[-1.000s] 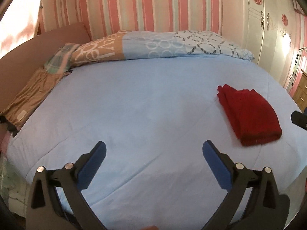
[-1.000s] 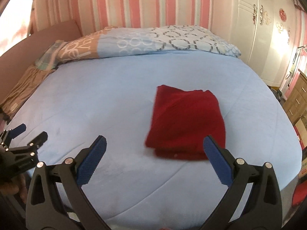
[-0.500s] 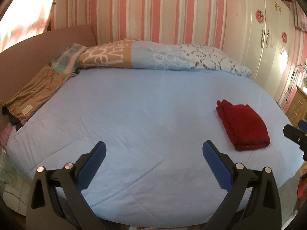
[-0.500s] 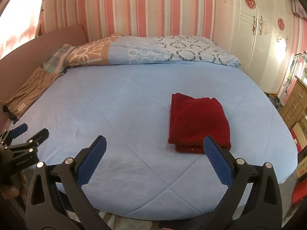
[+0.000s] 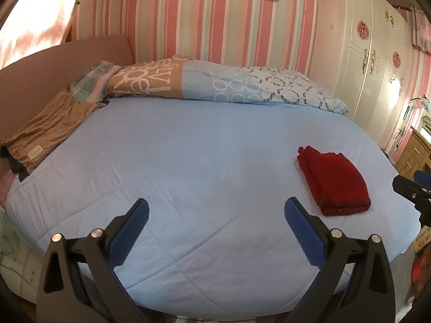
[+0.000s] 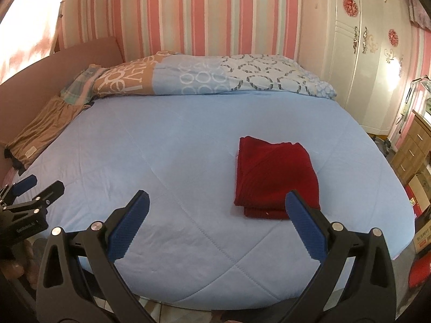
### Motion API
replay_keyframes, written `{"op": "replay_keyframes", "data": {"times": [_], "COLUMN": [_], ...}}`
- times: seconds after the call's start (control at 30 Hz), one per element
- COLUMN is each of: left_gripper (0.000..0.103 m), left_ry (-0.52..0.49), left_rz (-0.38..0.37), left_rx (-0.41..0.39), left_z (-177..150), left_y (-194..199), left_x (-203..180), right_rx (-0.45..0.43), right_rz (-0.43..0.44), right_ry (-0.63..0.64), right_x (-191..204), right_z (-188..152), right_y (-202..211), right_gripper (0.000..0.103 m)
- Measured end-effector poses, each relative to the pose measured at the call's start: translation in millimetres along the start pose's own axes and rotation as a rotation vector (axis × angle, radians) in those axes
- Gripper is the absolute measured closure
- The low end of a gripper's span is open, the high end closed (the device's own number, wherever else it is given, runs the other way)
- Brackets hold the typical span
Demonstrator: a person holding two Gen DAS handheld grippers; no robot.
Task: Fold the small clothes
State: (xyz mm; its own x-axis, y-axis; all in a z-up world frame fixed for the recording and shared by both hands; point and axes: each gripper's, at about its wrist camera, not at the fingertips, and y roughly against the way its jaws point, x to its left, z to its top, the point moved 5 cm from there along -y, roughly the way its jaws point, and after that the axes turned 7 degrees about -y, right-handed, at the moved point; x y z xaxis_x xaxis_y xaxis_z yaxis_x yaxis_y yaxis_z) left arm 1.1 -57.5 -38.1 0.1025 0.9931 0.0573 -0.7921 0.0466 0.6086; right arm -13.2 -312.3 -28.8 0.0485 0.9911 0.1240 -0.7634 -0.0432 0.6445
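You hold both hand-held grippers level off the bed's (image 5: 188, 161) near edge: left (image 5: 215, 215) and right (image 6: 216, 210) spread wide, empty. Folded red garment (image 6: 274, 177) lies toward the right edge.

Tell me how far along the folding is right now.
Done: the red garment lies folded in a neat rectangle on the blue bed cover. In hand: nothing; the left hand-held gripper and right hand-held gripper are both open and empty. Left: possibly the brown clothing by the headboard.

Folded dark-red garment (image 6: 274, 177), flat on the light-blue bedspread (image 6: 167, 145)
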Motion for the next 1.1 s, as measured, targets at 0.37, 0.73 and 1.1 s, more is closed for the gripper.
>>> {"op": "replay_keyframes", "data": {"times": [0.37,0.73,1.1], "left_gripper": [0.002,0.002,0.002], "left_ry": [-0.007,0.010,0.021], "left_rz": [-0.008,-0.015,0.001], "left_rx": [-0.012,-0.004,-0.015], "left_z": [1.6,0.4,-0.9], "left_y": [4.7,4.5,7.9], "left_x": [-4.0,-3.0,0.2], "right_rx": [0.005,0.013,0.024], "right_rz": [-0.007,-0.005,-0.009], "right_ry": [-0.011,-0.022,-0.035], "right_x": [-3.9,-8.1,-13.9], "right_z": [-0.7,-1.6,-4.0], "right_y": [0.4,-2.1,-7.3], "right_gripper": [0.003,0.003,0.003]}}
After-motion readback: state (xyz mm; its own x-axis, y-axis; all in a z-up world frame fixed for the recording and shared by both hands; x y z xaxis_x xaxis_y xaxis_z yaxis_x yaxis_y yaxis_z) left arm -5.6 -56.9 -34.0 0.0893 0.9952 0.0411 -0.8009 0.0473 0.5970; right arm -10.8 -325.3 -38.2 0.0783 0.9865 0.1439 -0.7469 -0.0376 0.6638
